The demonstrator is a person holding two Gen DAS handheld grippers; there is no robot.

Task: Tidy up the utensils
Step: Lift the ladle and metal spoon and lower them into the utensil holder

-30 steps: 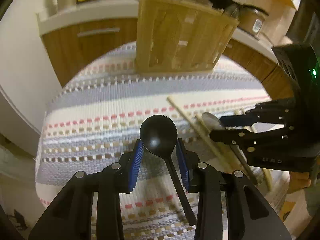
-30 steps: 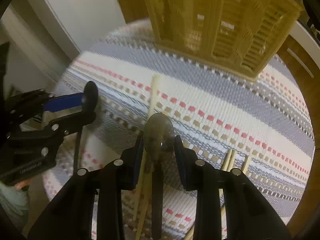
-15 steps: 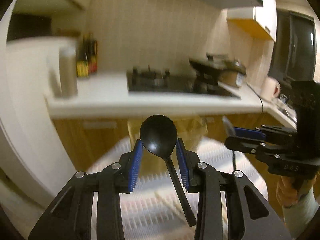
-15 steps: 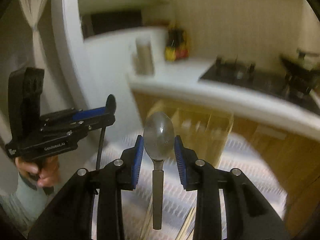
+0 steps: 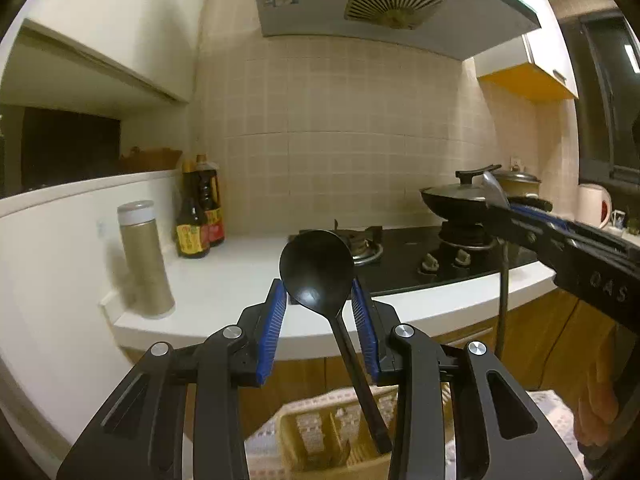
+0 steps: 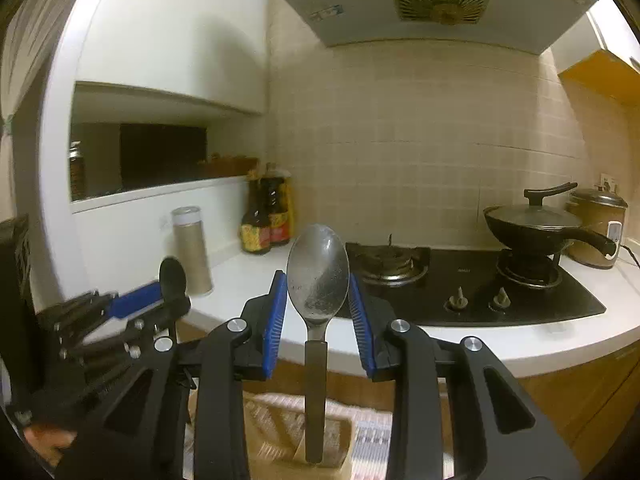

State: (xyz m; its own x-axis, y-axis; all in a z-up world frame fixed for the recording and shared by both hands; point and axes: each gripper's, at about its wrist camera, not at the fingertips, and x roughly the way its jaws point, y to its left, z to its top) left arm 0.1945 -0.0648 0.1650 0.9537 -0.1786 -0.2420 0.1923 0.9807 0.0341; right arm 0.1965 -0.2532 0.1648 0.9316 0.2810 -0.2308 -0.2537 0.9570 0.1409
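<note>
Left claw (image 5: 319, 304): closed on a black spoon (image 5: 316, 268) by the bowl, handle hanging down over a slatted wooden holder (image 5: 320, 440) that stands on a striped cloth (image 5: 548, 408); the holder's contents cannot be told. Right claw (image 6: 318, 304): closed on a metal spoon (image 6: 318, 272) by the bowl, handle hanging toward the same holder (image 6: 276, 436). Beyond, on the table (image 6: 256, 276): a canister (image 6: 192, 250), two sauce bottles (image 6: 266, 216), a hob with a lidded pan (image 6: 540, 224) and a lidded cooker pot (image 6: 596, 224), contents hidden.
</note>
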